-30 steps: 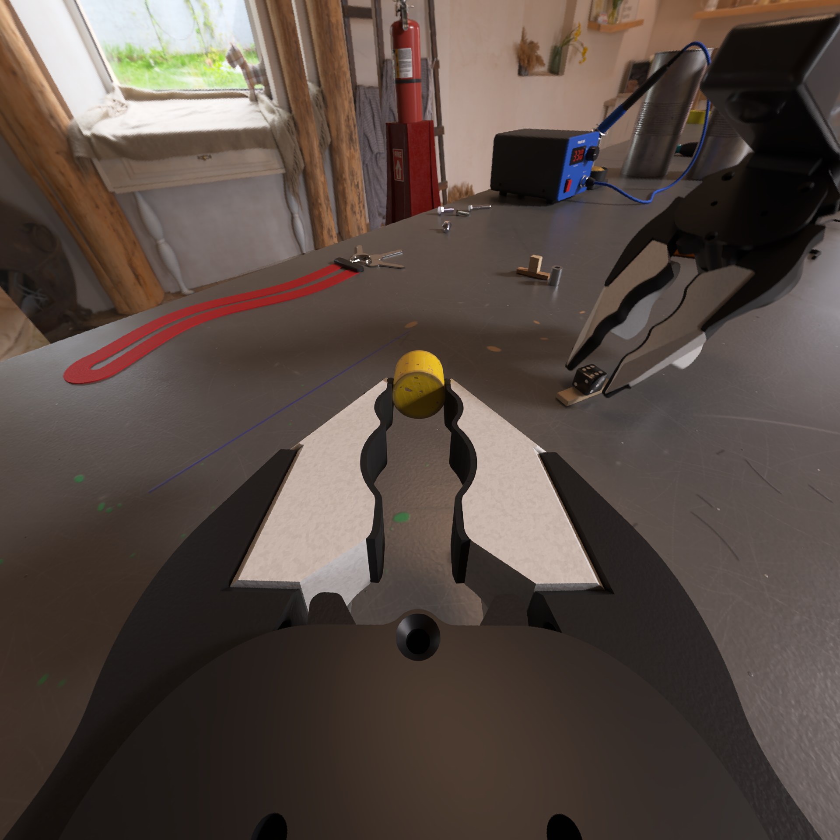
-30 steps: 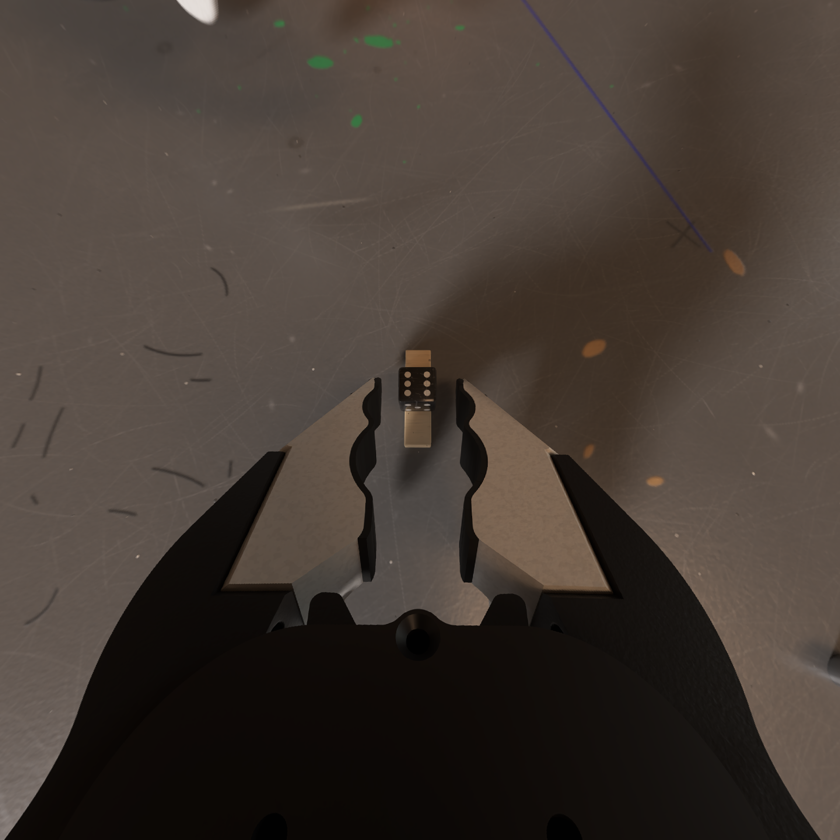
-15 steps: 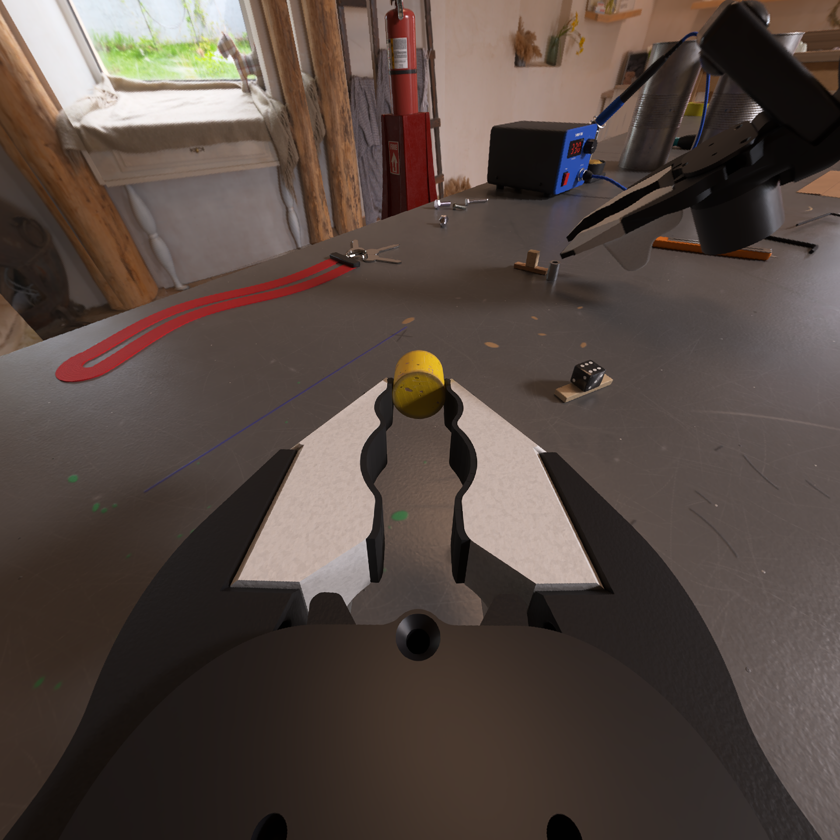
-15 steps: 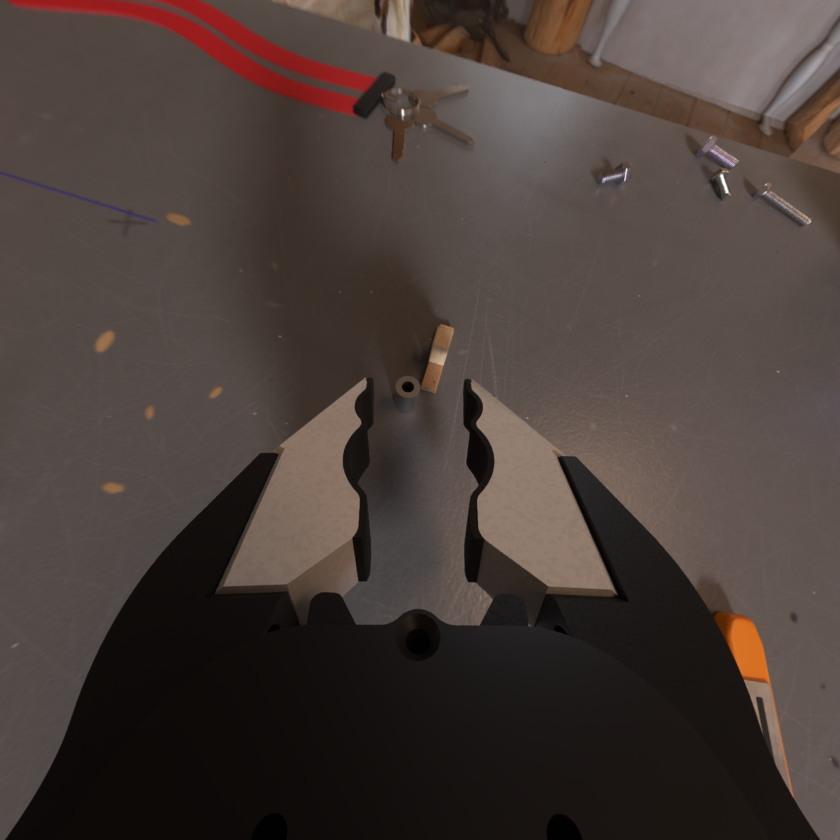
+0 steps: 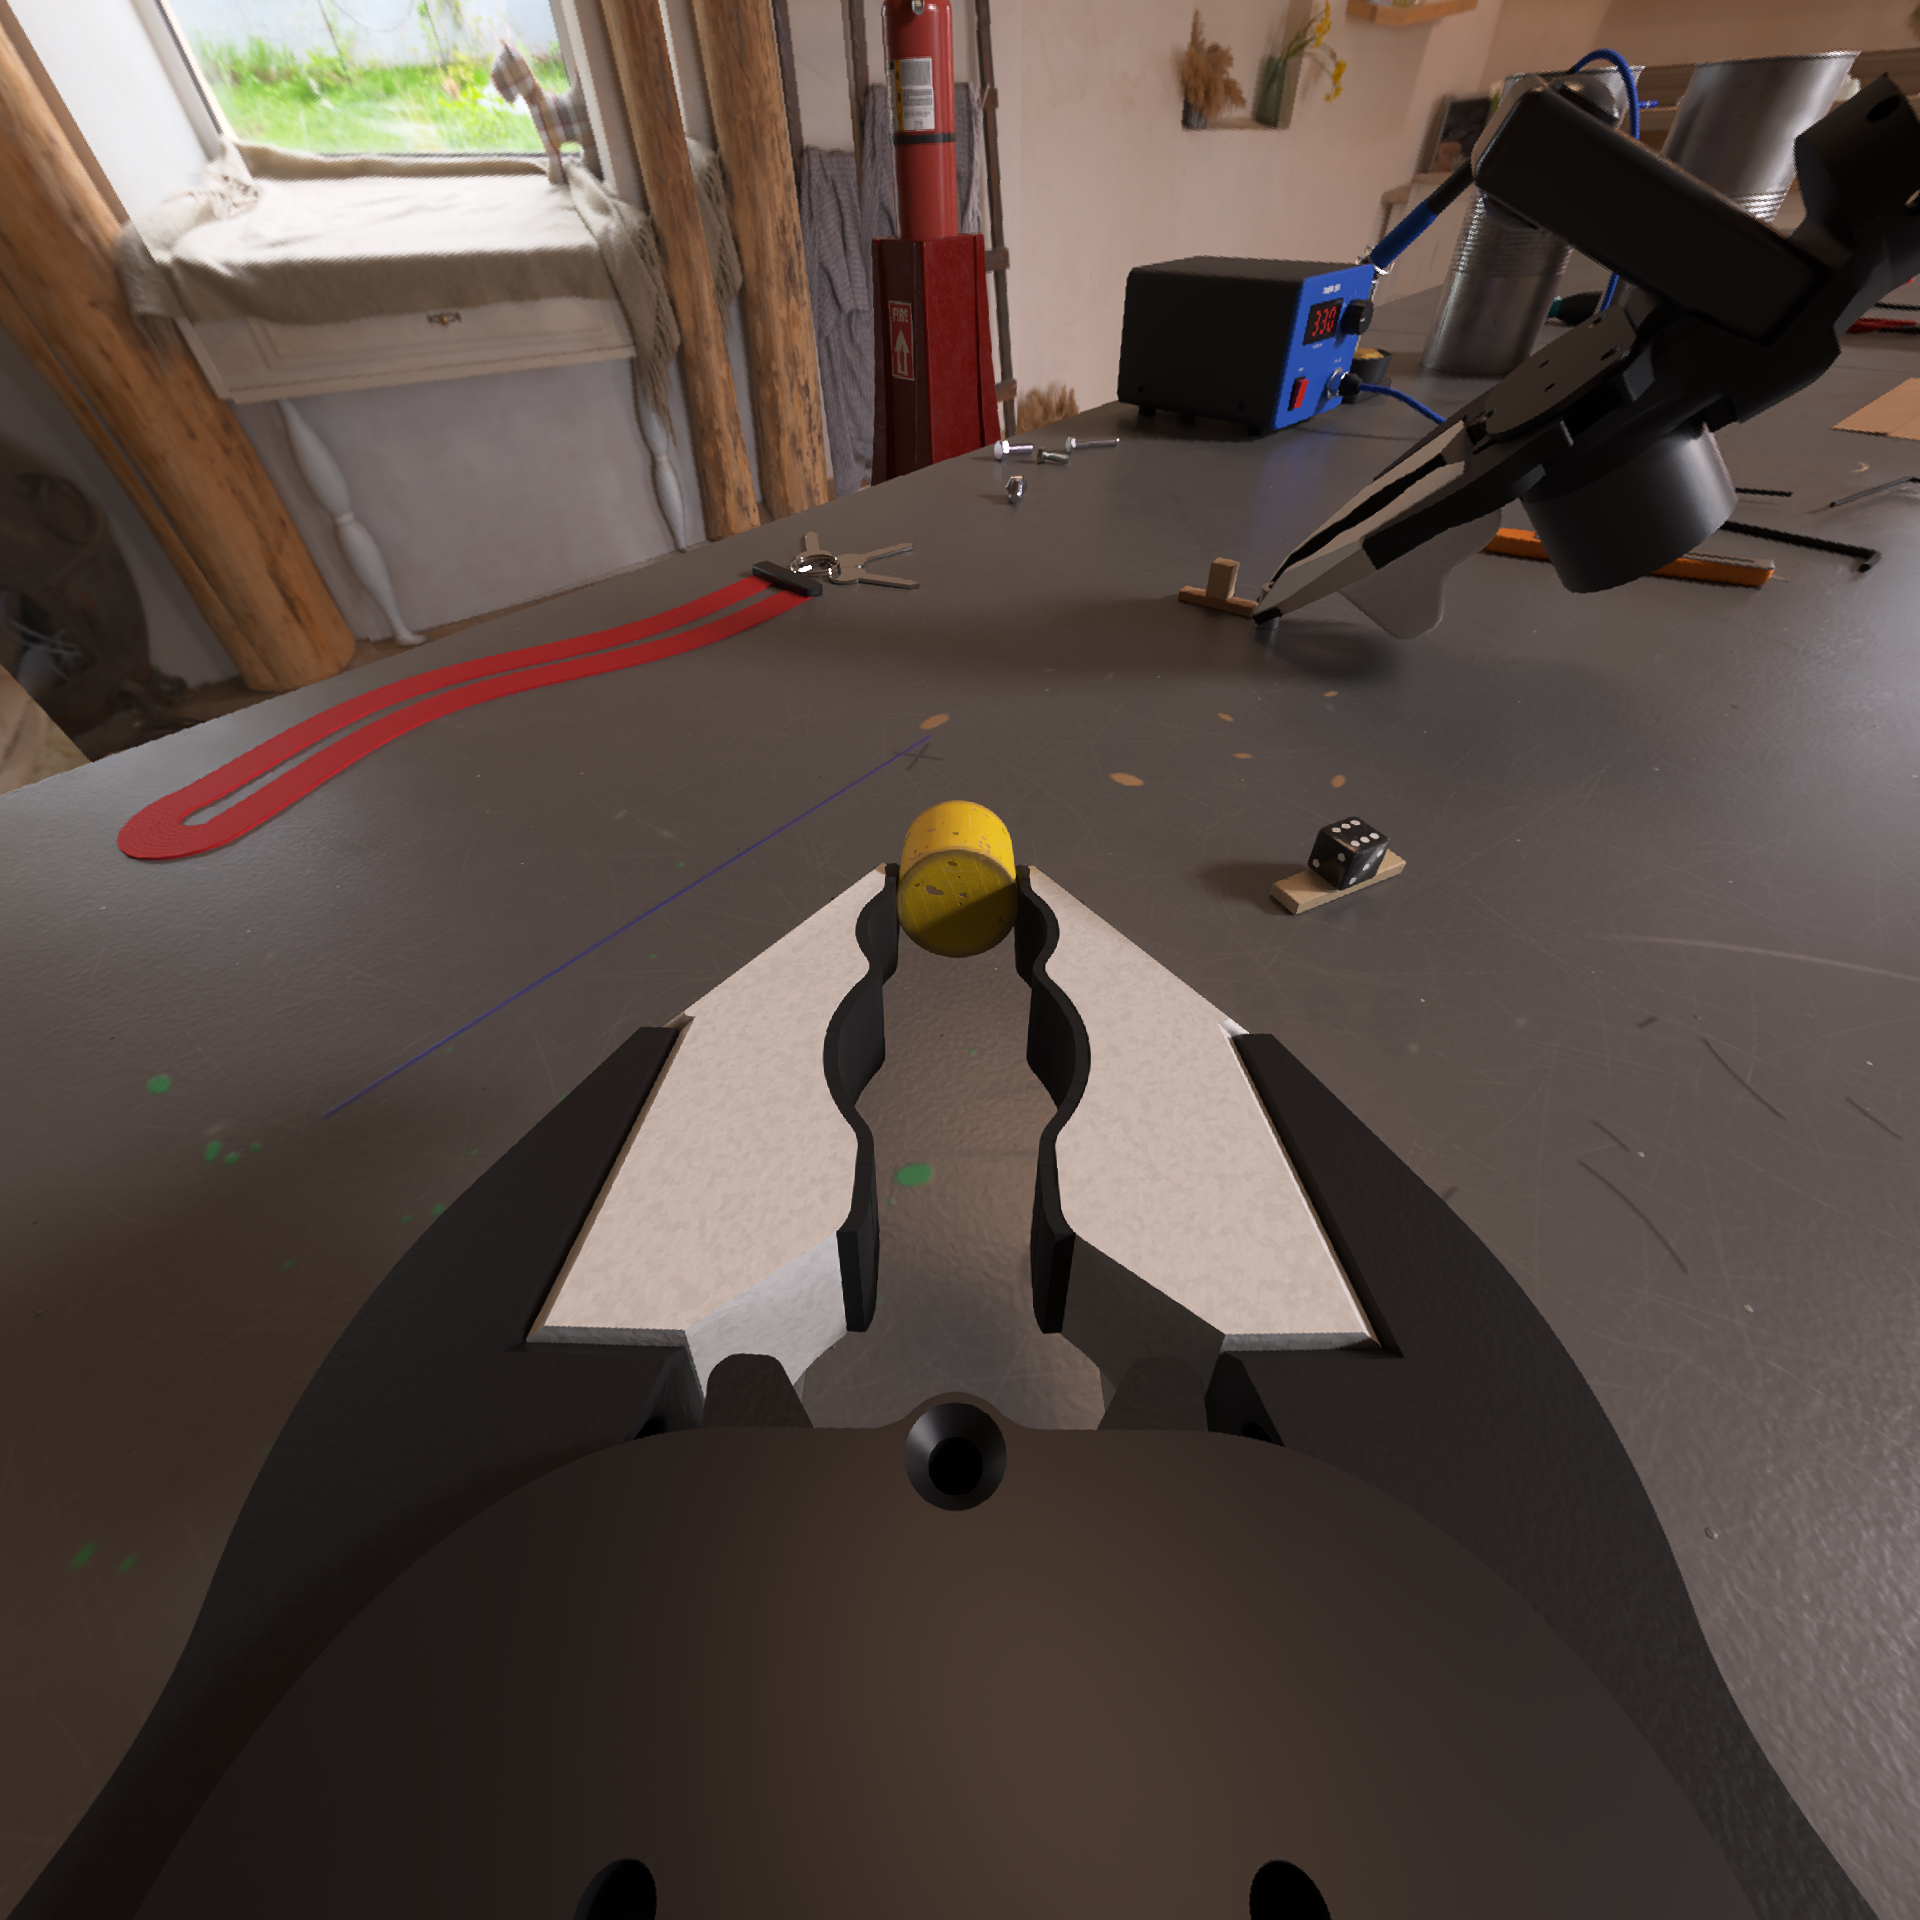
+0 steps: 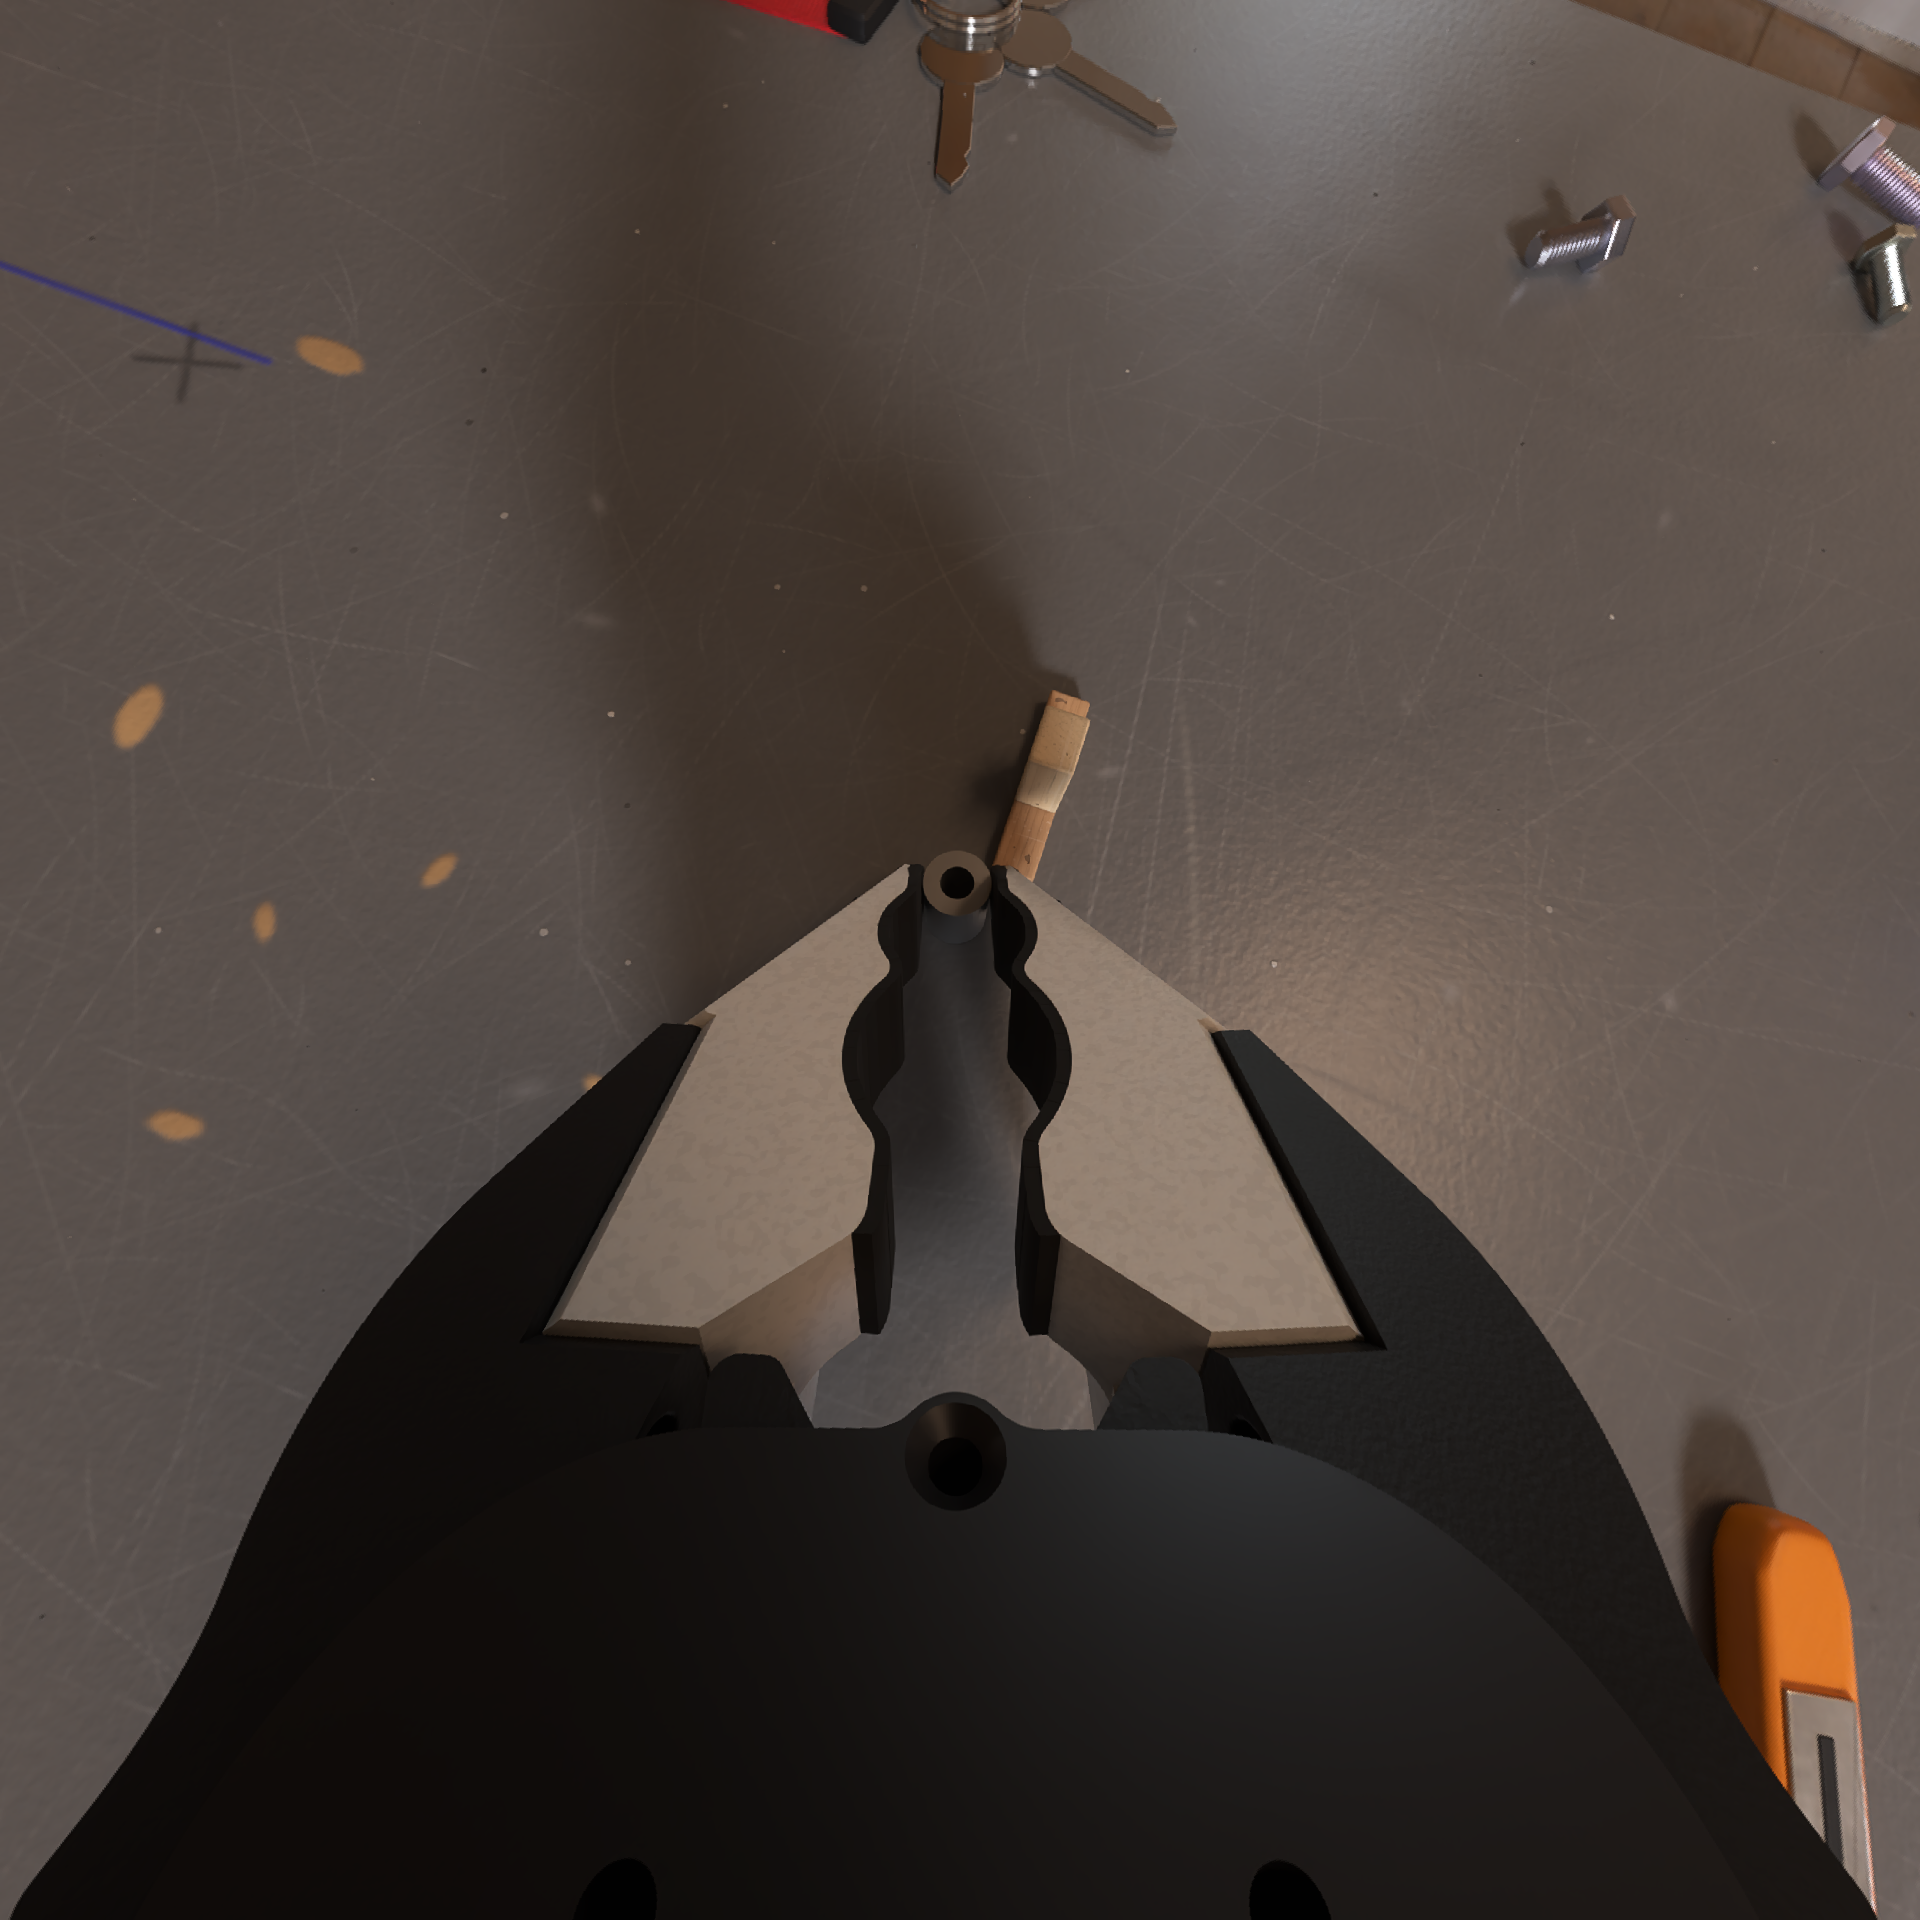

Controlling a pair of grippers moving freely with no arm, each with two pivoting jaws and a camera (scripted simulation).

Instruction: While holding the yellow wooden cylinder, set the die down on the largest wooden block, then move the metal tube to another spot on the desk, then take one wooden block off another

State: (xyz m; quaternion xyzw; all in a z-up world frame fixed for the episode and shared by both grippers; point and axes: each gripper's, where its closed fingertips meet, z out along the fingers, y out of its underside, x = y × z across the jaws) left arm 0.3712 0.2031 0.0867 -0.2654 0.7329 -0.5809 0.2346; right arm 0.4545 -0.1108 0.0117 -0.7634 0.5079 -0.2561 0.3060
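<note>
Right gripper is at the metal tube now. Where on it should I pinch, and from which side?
Pinch the metal tube across its round outer wall near the top, coming from above. It stands upright with its bore facing up, and the right gripper already has a finger on each side. The stacked wooden blocks sit just beyond, so keep clear of them.

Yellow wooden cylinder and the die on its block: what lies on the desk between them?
Nothing lies there. In the left wrist view, only bare grey desk separates the yellow wooden cylinder from the die on its flat wooden block.
</note>
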